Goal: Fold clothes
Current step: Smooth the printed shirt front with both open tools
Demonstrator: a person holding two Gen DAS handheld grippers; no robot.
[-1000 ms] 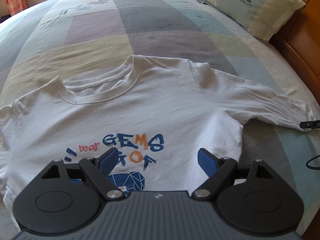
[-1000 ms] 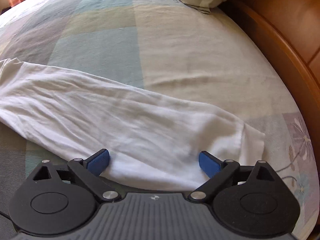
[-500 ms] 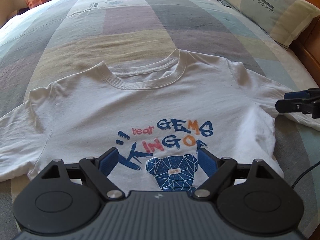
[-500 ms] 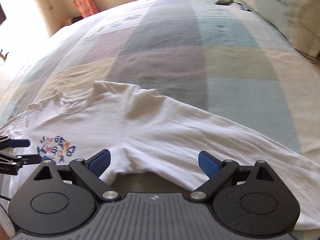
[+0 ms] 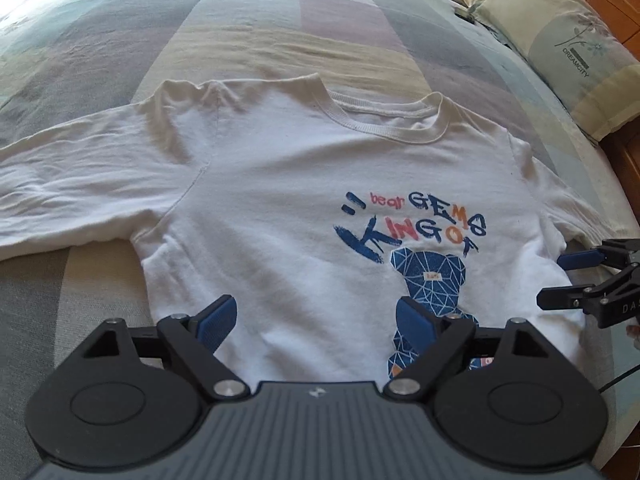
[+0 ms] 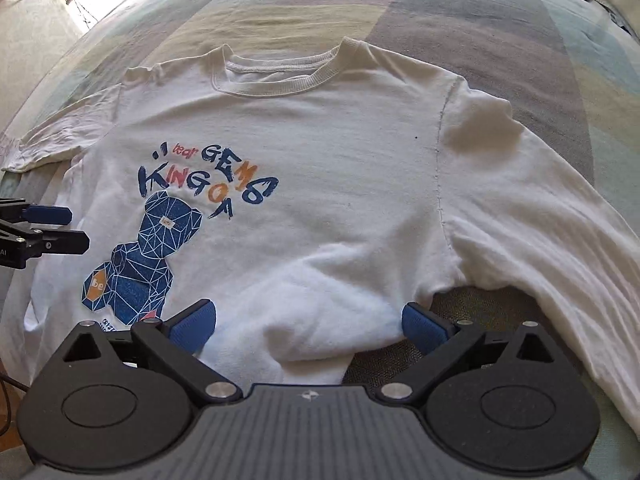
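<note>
Now we hang both tools over the lower half of the shirt (image 5: 304, 200), which lies flat, print up, on the bed (image 5: 280, 40), collar toward the top of each frame and its long axis running up the frame. Our left tool (image 5: 316, 320), fingers apart and empty, sits at lower centre, above the left side of the body near the print. Our right tool (image 6: 310, 322), likewise apart and holding nothing, straddles the shirt's right side edge below the armpit. By our reckoning each is equally near the cloth.
</note>
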